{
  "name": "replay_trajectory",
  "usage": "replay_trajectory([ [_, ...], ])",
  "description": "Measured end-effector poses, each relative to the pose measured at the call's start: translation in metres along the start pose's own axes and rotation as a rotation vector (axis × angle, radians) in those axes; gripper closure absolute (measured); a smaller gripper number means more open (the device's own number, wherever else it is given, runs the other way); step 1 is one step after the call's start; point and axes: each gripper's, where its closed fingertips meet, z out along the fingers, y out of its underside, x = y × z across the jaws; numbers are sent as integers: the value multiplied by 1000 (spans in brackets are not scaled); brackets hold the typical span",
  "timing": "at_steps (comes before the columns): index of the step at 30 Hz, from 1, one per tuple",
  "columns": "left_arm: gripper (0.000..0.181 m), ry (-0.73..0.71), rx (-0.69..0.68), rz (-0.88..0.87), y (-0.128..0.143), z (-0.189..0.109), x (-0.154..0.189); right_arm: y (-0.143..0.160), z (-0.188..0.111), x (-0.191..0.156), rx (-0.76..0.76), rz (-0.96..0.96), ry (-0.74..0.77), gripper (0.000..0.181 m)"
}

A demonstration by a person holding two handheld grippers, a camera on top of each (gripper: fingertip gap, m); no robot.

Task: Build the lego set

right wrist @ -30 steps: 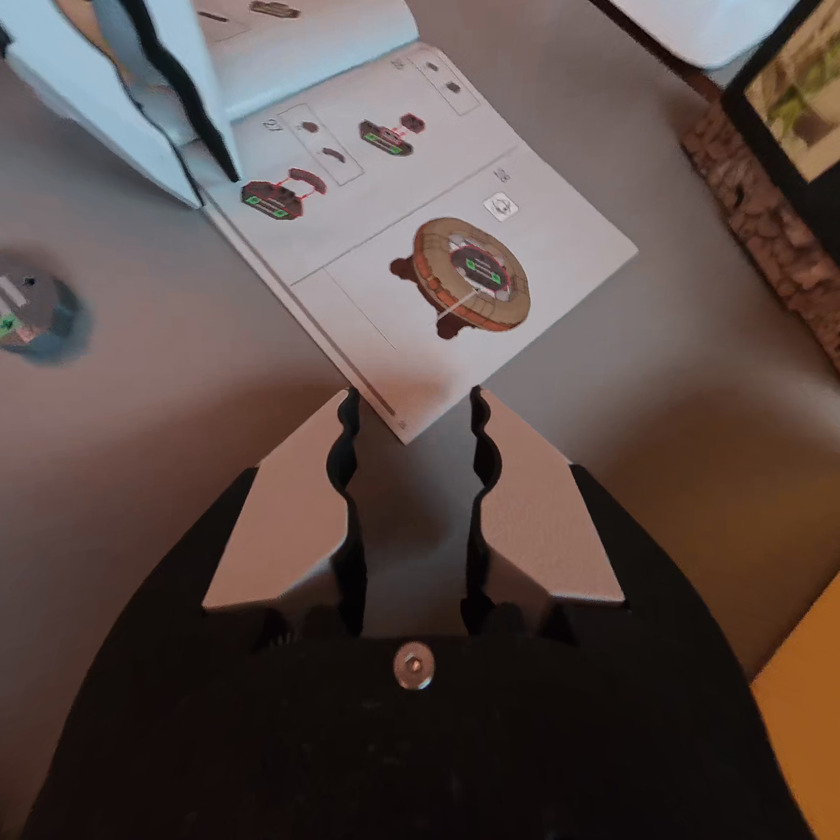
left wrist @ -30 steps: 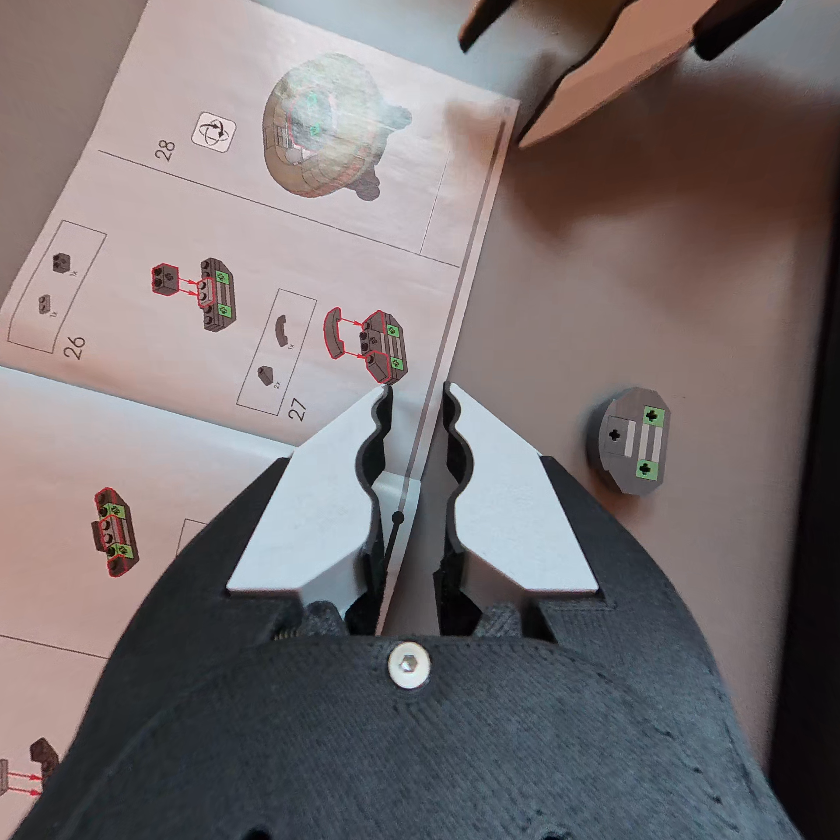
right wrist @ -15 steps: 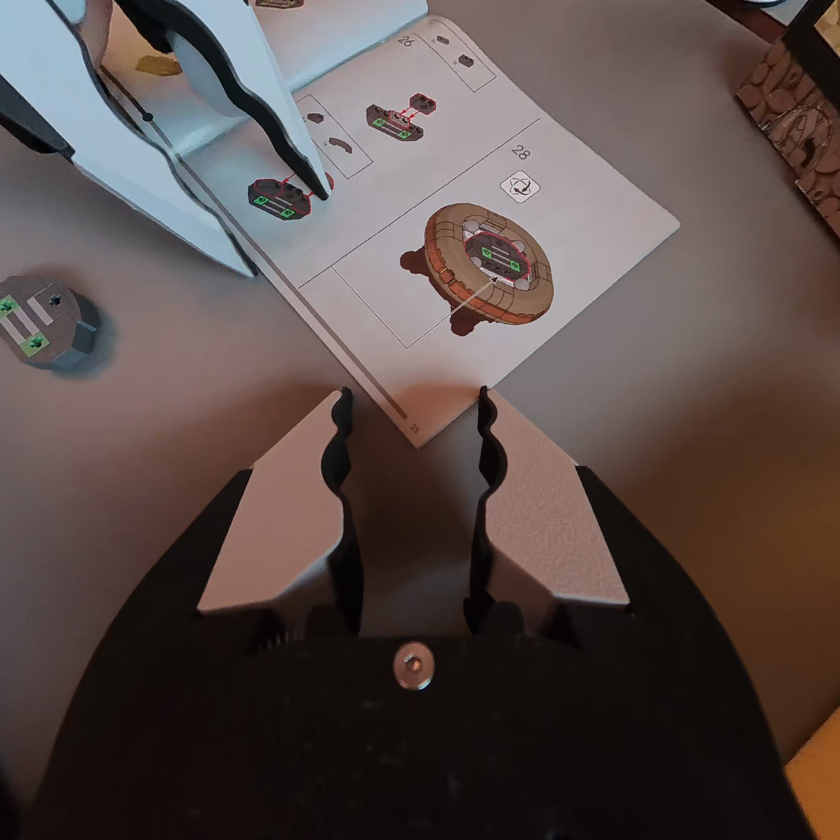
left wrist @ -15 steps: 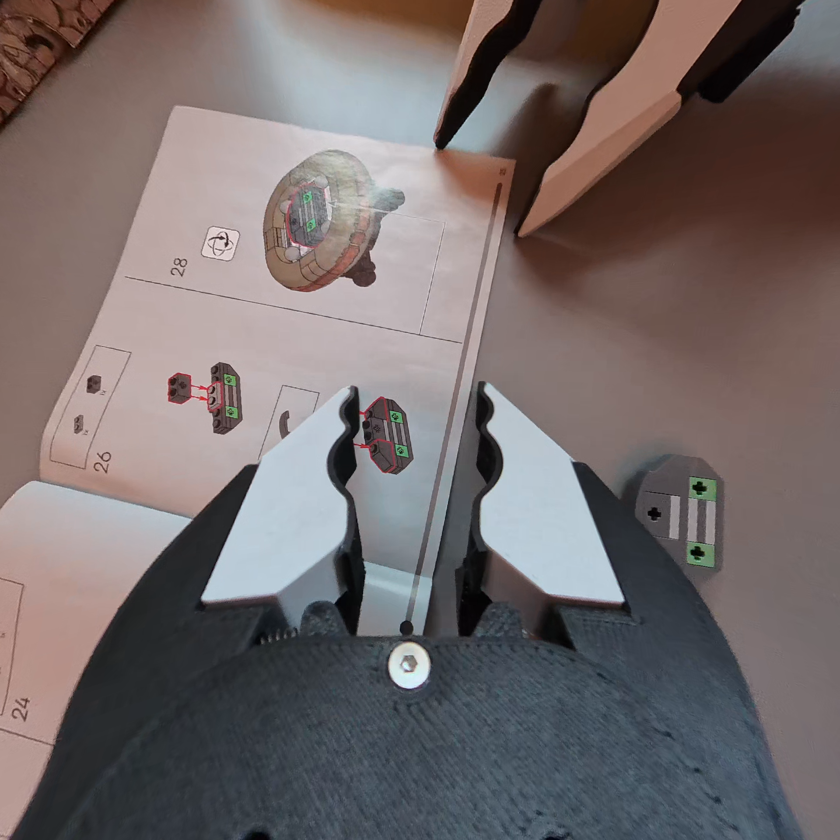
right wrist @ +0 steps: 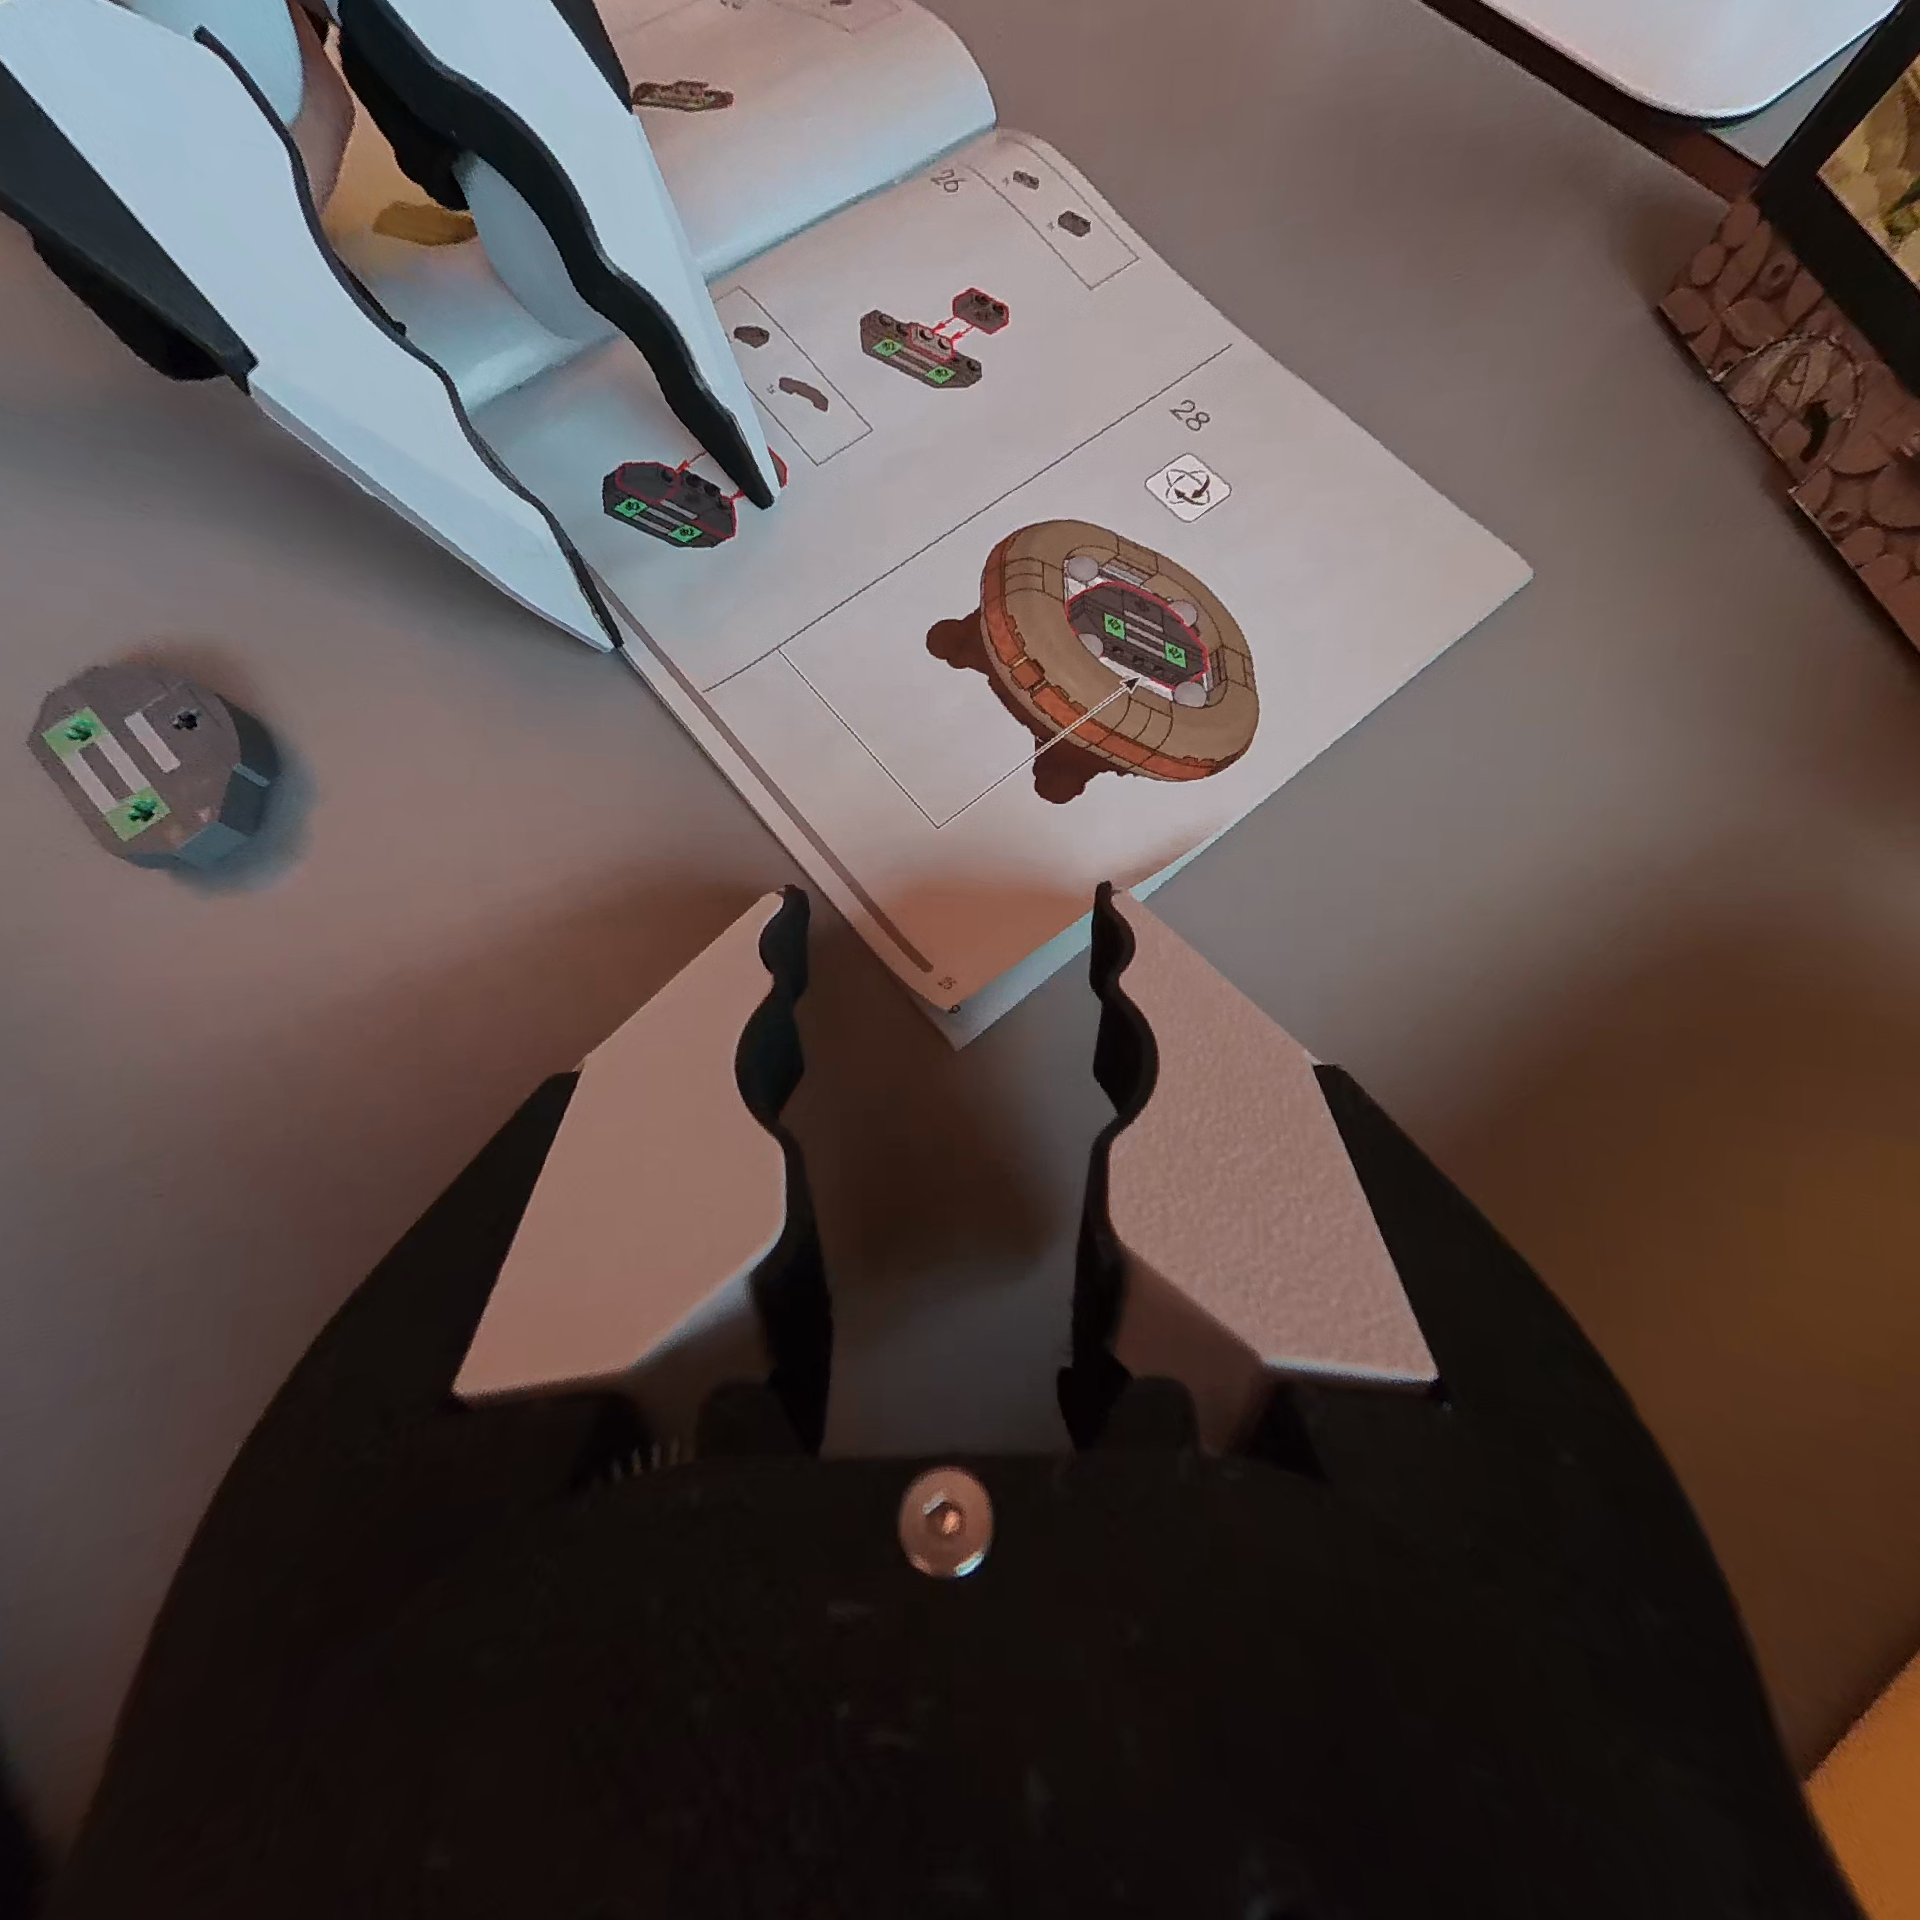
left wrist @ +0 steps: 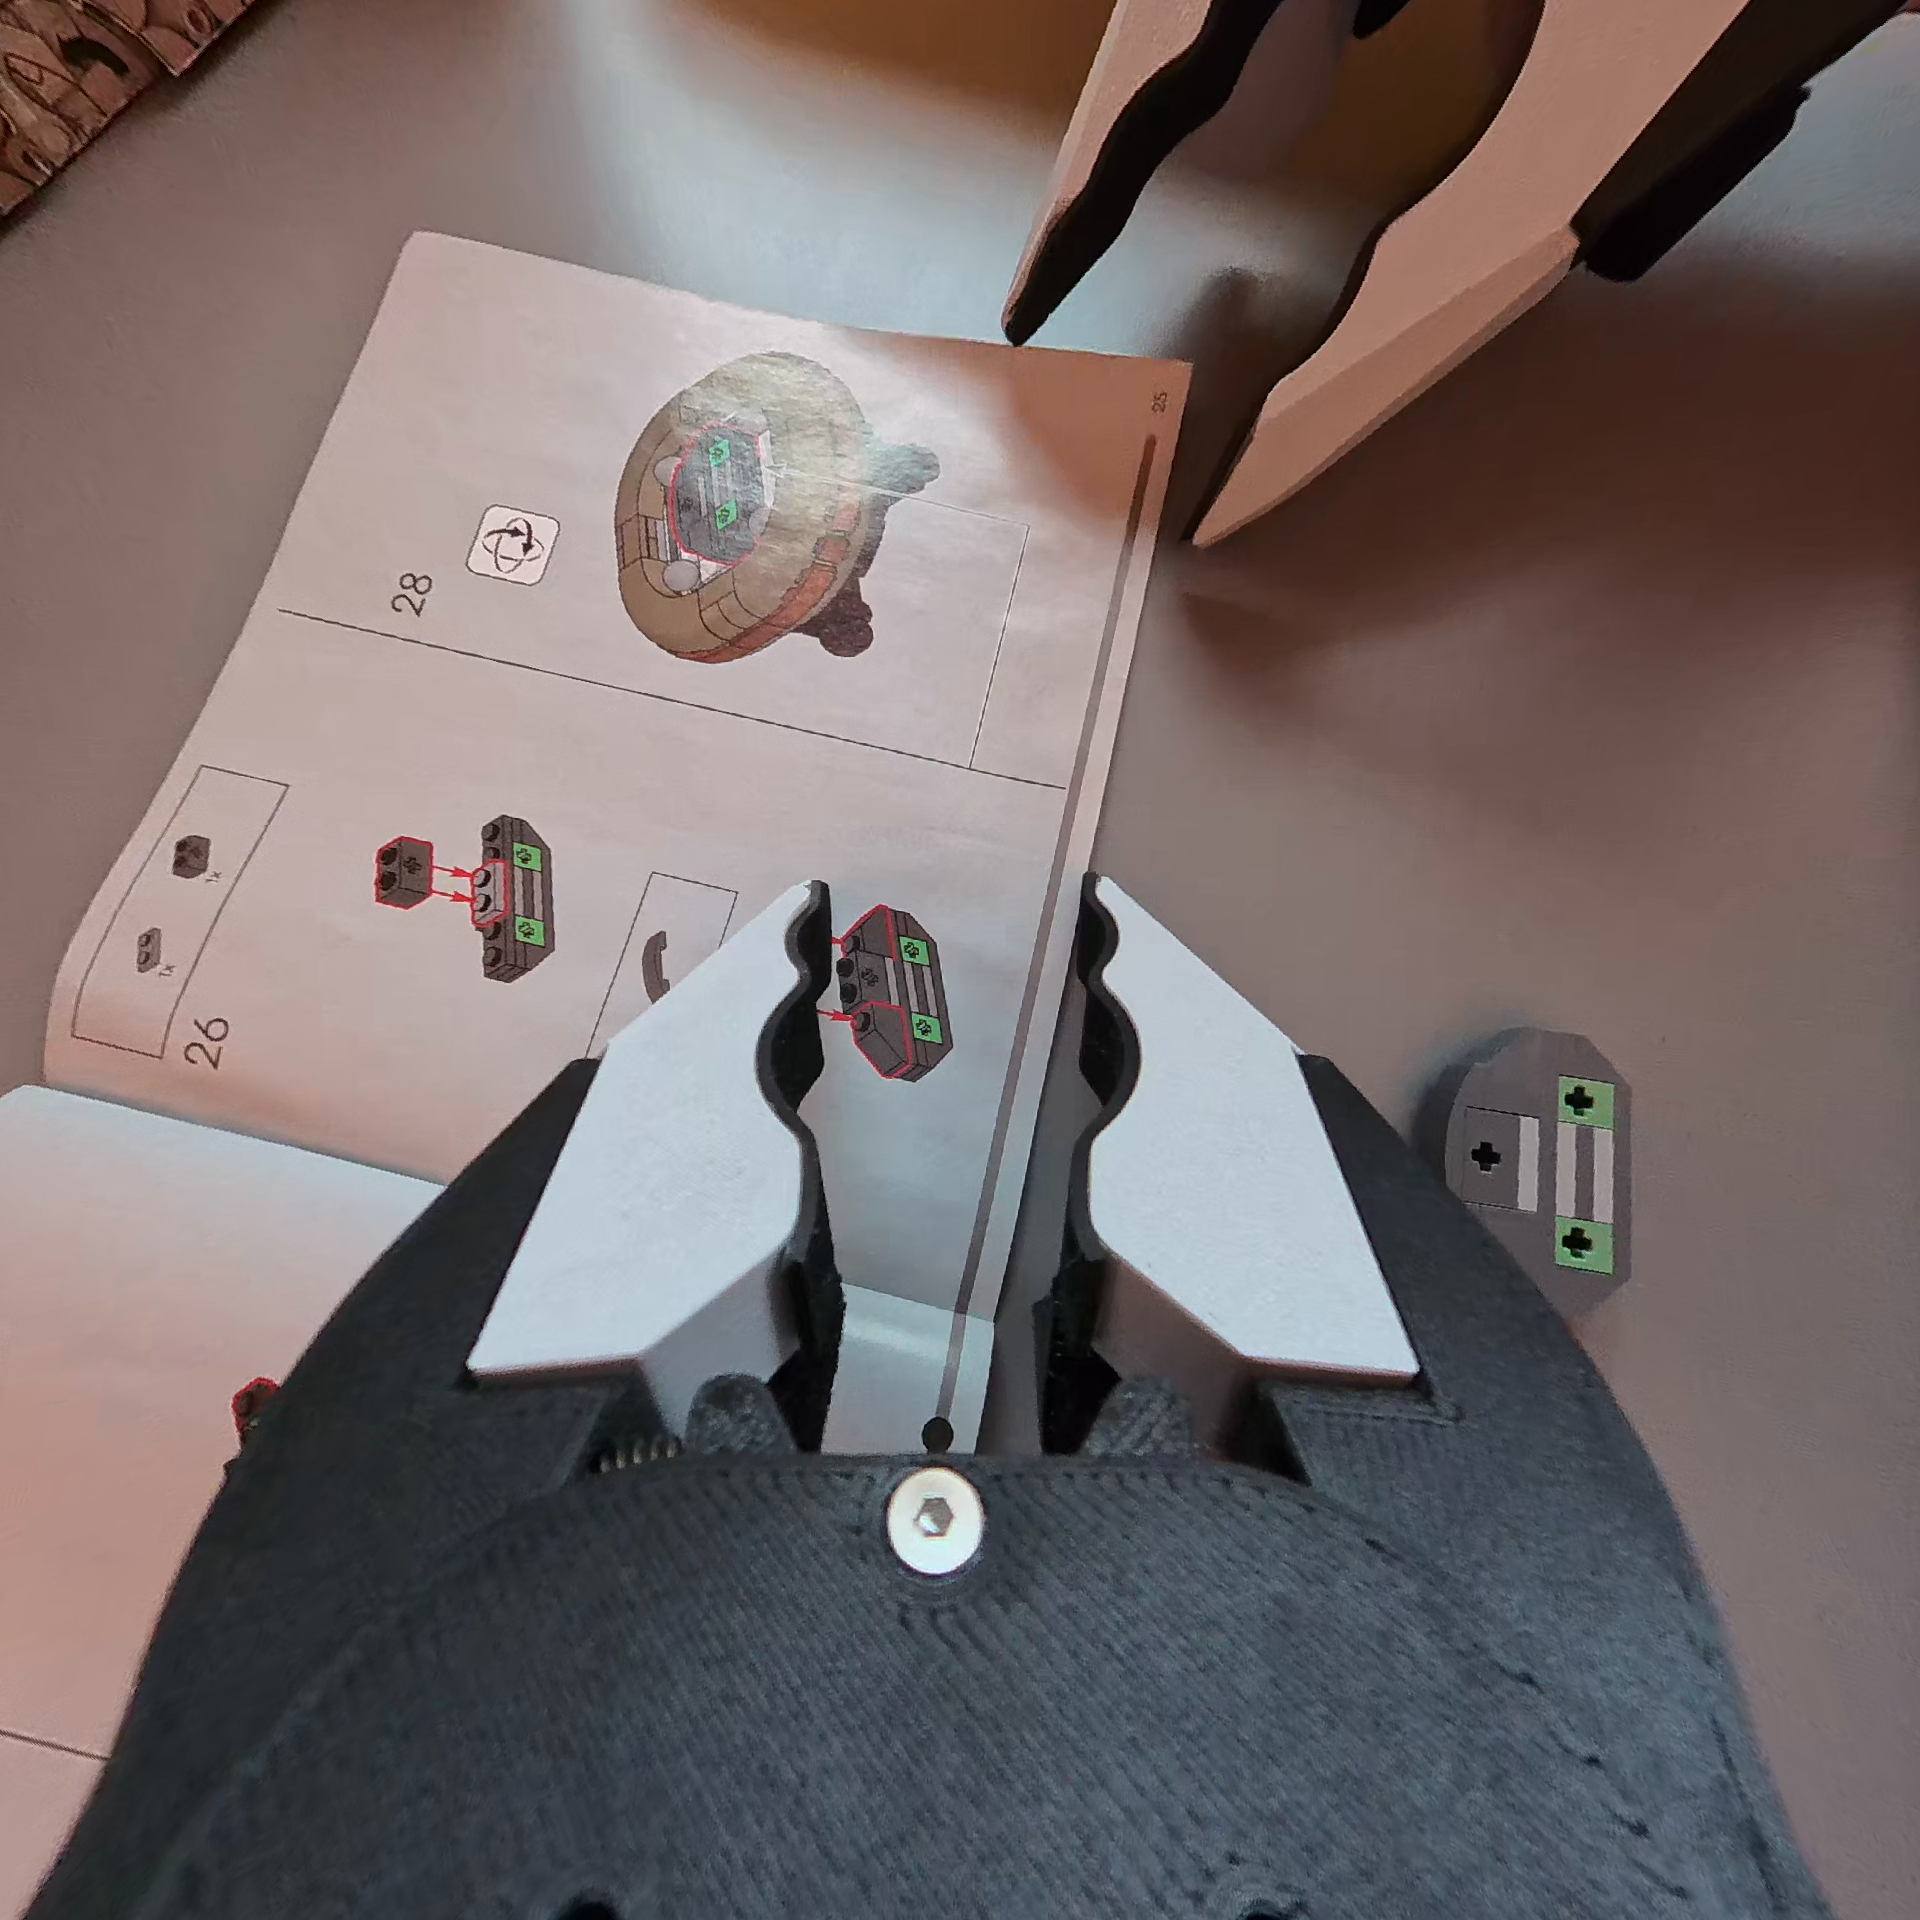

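Paper instruction booklet (left wrist: pixel 665 727) lies flat on smooth grey table (left wrist: pixel 1507 831); small grey plastic lego piece (left wrist: pixel 1538 1164) sits right. Left gripper (left wrist: pixel 951 894) and right gripper (right wrist: pixel 940 899) both gape empty.

Glossy paper booklet (left wrist: pixel 665 665), matt grey table (left wrist: pixel 1507 779)

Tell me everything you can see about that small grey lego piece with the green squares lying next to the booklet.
The grey lego assembly is a small flat build with an angled, roughly octagonal outline, looking like hard plastic. Its top shows two green tiles with dark cross marks, pale stripes between them, and a grey tile with another cross mark. It lies flat on the grey table, apart from the instruction booklet. Nothing grips it; both grippers are open and clear of it.
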Motion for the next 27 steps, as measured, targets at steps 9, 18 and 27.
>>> replay_trajectory([
  [9,137,19,20,-37,-1,-1,-1,-8,-1,-2,47,14,-19,128],
  [18,142,58,47,-83,-2,-2,-2,-24,-4,-8,152,115,-106,131],
  [27,144,65,51,-91,-1,-3,-2,-21,-4,-7,155,321,-213,133],
])
